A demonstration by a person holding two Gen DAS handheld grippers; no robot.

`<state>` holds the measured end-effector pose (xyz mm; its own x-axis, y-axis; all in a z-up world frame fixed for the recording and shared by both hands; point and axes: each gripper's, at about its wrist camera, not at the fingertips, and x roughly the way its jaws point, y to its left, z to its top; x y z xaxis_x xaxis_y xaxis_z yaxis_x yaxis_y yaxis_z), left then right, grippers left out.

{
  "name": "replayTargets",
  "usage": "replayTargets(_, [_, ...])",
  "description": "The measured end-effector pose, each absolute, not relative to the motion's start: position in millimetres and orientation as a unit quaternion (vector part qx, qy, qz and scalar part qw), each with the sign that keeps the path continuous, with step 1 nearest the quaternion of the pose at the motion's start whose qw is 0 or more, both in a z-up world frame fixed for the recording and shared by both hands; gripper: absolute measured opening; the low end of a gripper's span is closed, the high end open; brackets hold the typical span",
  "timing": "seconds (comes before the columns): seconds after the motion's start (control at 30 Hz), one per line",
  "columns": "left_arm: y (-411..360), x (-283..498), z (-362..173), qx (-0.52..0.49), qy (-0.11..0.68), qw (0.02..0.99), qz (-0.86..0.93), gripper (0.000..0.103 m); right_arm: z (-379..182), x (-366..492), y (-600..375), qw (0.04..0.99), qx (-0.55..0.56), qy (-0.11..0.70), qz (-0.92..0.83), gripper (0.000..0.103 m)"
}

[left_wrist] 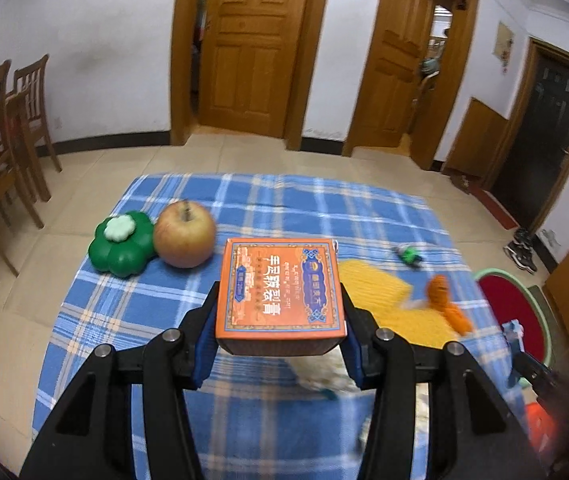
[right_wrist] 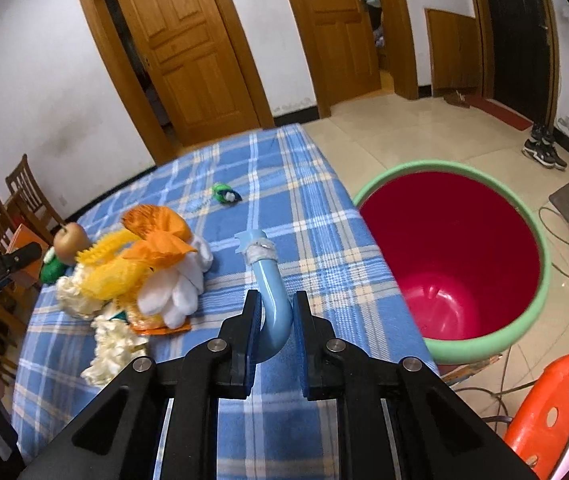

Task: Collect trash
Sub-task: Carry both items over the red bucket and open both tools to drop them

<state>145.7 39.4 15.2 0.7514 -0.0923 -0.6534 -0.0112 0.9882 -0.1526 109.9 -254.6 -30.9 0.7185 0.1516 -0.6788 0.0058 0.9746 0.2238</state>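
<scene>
Right tool pinches your blue hook; red bin lies just right. Left tool clamps the orange box.

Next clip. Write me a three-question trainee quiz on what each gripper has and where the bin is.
1. True or false: the left gripper is clamped on the orange box.
2. What does the right gripper hold? A) the apple B) the curved blue tube C) nothing
3. Fill in: the red bucket with the green rim stands on the ____ beside the table.

Key: 1 true; 2 B; 3 floor.
</scene>
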Motion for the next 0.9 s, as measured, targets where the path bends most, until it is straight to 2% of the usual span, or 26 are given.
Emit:
replayTargets(0.47, [-50.7,126.8,39.1,-0.04,0.347,0.928,-0.133,0.052,-8.8,80.2,-315.4,0.933,0.139,0.332,-0.019,0.016])
replayTargets(0.9, [-156.4,147.5,26.3,0.006,0.37,0.905,-0.213,0.052,-36.5,94.8,-389.6,0.916,0.19,0.344,-0.08,0.016])
